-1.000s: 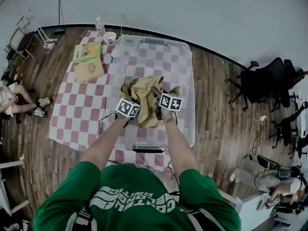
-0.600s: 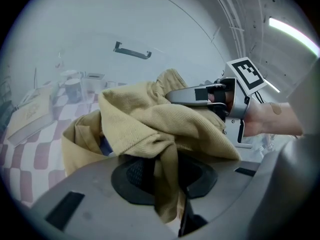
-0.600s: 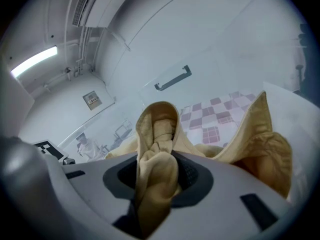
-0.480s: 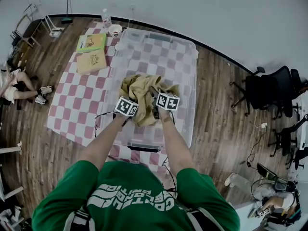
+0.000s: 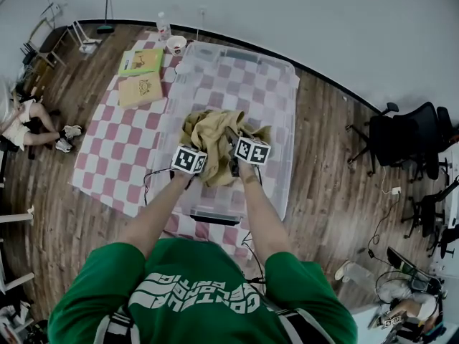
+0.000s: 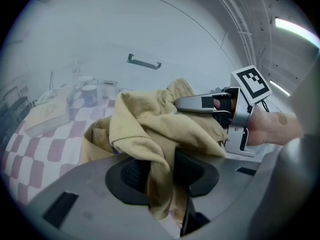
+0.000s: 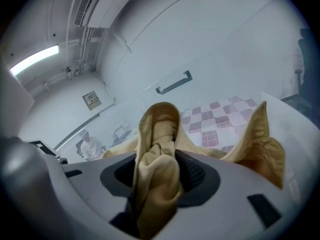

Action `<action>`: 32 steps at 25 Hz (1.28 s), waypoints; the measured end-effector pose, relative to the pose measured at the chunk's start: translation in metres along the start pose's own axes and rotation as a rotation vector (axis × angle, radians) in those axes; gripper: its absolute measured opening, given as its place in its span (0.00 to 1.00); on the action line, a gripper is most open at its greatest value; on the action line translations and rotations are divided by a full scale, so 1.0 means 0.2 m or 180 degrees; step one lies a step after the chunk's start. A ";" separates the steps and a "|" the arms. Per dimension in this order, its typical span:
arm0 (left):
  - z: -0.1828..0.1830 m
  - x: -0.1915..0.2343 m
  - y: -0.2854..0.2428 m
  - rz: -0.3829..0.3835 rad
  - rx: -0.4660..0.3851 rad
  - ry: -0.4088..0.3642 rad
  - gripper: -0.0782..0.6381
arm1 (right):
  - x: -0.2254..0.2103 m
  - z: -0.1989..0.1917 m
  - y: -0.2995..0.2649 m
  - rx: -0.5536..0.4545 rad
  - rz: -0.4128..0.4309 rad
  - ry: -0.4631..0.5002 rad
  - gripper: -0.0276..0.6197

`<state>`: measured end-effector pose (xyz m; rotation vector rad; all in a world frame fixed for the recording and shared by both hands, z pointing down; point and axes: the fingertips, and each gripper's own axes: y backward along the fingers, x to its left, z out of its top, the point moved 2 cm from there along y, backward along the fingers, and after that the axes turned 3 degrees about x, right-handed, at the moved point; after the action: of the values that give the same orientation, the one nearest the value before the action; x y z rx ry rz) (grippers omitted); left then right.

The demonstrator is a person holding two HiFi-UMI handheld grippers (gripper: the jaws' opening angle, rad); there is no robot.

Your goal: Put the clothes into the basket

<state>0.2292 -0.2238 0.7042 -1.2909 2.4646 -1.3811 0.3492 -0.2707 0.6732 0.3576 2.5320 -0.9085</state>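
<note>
Head view: above the clear basket (image 5: 274,106), left gripper (image 5: 201,165) and right gripper (image 5: 234,147) are opening jaws that pinch the yellow garment (image 5: 211,131); cloth snagging on a pad could drag over the rim.

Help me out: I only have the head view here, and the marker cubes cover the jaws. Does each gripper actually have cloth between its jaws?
Observer: Left first. In the left gripper view, a hanging fold of the tan garment passes between the jaws of the left gripper; those jaws are opening.
Operator: And the right one?
Observer: In the right gripper view, a thick bunched wad of the same garment fills the gap between the jaws of the right gripper; those jaws are opening too.
</note>
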 end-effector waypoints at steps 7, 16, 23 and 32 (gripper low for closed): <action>0.06 -0.02 0.12 0.0037 -0.0189 -0.0033 0.30 | 0.01 0.09 0.09 -0.0210 -0.0083 0.0011 0.37; 0.10 -0.06 0.30 0.0135 -0.0283 -0.0068 0.31 | 0.05 0.32 0.35 -0.0737 -0.0102 -0.0114 0.37; 0.20 -0.13 0.40 0.0155 -0.0389 -0.0323 0.31 | 0.17 0.41 0.47 -0.0987 -0.0045 -0.0039 0.37; 0.29 -0.18 0.54 0.0129 -0.0442 -0.0486 0.31 | 0.29 0.44 0.59 -0.1189 -0.0069 -0.0025 0.37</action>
<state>0.2062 -0.2113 0.5784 -1.3100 2.5055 -1.0760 0.3702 -0.2333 0.5204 0.2088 2.6299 -0.4255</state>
